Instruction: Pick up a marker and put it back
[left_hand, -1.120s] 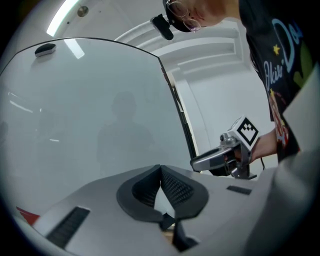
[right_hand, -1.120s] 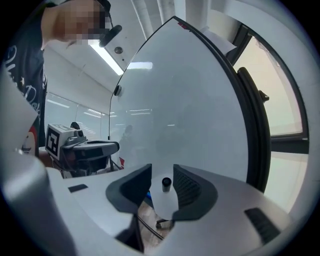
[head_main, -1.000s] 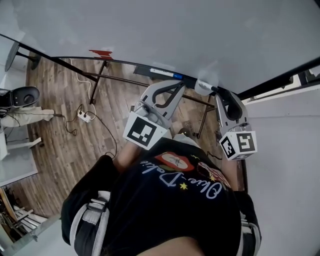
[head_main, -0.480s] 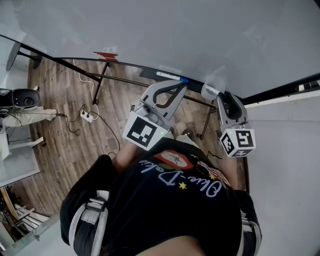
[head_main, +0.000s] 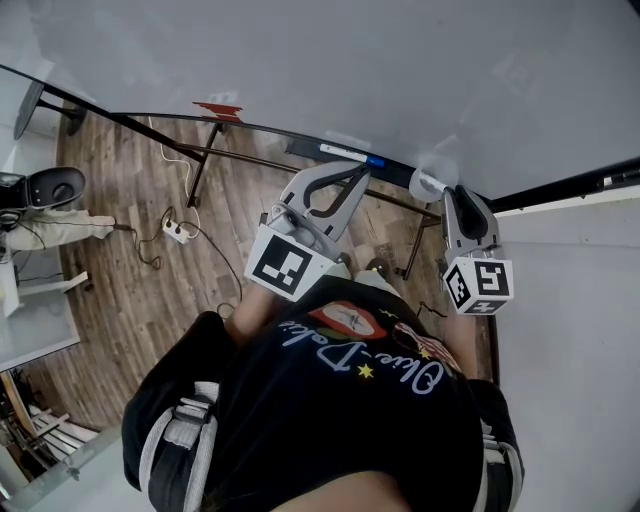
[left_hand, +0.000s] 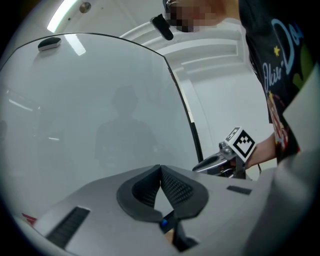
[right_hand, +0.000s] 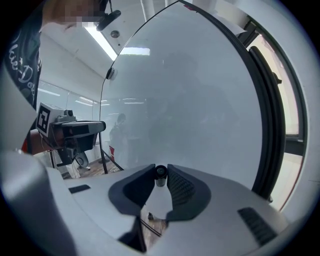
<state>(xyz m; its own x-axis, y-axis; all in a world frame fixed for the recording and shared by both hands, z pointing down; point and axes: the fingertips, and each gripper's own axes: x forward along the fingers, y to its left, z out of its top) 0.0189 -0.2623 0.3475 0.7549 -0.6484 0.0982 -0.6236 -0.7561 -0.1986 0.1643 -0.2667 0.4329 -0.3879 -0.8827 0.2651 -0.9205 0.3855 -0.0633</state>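
Right gripper view is filled by the whiteboard (right_hand: 190, 90). Between the fingers of the right gripper (right_hand: 161, 175) a marker (right_hand: 160, 172) is seen end-on, its dark end toward the board. The fingers have just been closing and are now clenched on the marker at their tips, so it is judged to be gripped, not merely framed. The marker is held close to level and aimed at the board's lower edge. That suits a lift from the ledge (head_main: 250, 128) as well as a return to it, and which step is in hand cannot be told. In the head view the marker's pale barrel is seen just beside the ledge's right end.

The left gripper (left_hand: 161, 168) is shut on nothing, its fingertips together. It is held beside the right one, near a blue-capped marker (head_main: 347, 153) lying along the ledge, and is judged to be idle.

No tabletop is involved: the markers are carried by the narrow black ledge under the glossy board, which stands on thin dark legs. Below it a wood floor (head_main: 120, 270) is seen, with a power strip (head_main: 172, 232) and loose cables. A plain white wall (head_main: 570, 340) closes the right side, and a ceiling light (right_hand: 102, 42) is caught in the right gripper view.
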